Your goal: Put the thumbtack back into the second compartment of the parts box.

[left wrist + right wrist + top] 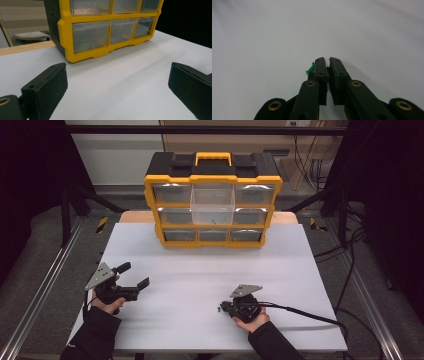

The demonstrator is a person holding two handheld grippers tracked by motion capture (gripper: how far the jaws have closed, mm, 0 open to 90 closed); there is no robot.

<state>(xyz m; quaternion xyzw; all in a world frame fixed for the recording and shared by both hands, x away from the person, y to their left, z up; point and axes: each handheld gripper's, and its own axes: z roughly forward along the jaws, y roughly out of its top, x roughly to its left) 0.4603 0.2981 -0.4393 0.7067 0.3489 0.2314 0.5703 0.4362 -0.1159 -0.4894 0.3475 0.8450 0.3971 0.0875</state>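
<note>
A small green piece (309, 70) pokes out beside the tips of my right gripper (327, 60), whose jaws are shut on it just above the white table. In the high view the right gripper (221, 308) is at the front right, pointing left, with the piece as a tiny speck at its tips. My left gripper (134, 275) is held at the front left with its jaws open wide and nothing between them. In the left gripper view the left gripper (117, 85) faces the yellow and black drawer organizer (107, 32).
The drawer organizer (212, 200) stands at the back middle of the white table (210, 270), with one clear middle drawer (212, 206) pulled out. Cables and metal frame rails run along both sides of the table.
</note>
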